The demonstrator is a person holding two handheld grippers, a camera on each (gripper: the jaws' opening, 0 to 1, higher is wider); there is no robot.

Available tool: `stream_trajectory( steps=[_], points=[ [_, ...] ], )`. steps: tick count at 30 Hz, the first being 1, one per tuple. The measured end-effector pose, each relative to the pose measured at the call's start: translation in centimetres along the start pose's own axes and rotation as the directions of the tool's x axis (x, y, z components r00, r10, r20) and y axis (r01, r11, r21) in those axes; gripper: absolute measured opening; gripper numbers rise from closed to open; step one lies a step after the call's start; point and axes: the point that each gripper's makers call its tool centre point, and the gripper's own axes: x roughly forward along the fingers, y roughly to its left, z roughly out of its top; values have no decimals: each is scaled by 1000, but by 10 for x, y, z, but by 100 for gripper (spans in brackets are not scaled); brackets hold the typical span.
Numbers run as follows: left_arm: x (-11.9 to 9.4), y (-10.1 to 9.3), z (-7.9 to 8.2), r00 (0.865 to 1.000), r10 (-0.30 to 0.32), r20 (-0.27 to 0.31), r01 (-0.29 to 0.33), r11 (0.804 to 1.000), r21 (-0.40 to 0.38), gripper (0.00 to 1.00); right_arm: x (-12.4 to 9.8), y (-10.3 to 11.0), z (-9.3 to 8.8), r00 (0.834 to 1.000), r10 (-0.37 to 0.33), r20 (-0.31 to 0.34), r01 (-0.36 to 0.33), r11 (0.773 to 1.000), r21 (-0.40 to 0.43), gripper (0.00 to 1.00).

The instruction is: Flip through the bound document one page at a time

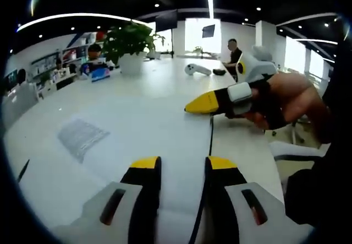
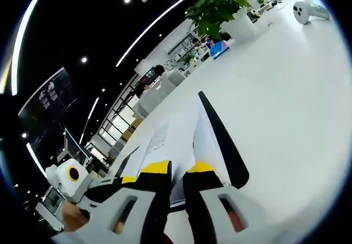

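Right gripper (image 2: 177, 170): yellow-tipped jaws pinched on the lifted edge of a page (image 2: 184, 139) of the bound document (image 2: 165, 137), which lies on the white table (image 2: 286, 90) directly ahead. Left gripper (image 1: 181, 164): jaws parted, empty, poised over the document's open sheets (image 1: 110, 139). Right gripper crosses the left gripper view from the right. Potted plant (image 1: 129, 43) at far end.

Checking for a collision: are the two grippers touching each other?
Apart. The left gripper view shows the right gripper ahead of the left gripper, with bare white page between them.
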Motion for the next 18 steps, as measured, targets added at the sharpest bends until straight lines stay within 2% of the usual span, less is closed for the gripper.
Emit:
stream_trajectory(
  steps=[15,18],
  points=[
    [-8,0,2,1000,8,-27,-9,999,-32,32,1,-3,-3,1000,-14,-3,14,999,-32,3],
    [-14,0,5,1000,18,-8,-18,999,-29,30,1,-3,-3,1000,-18,0,18,999,-38,3]
  ],
)
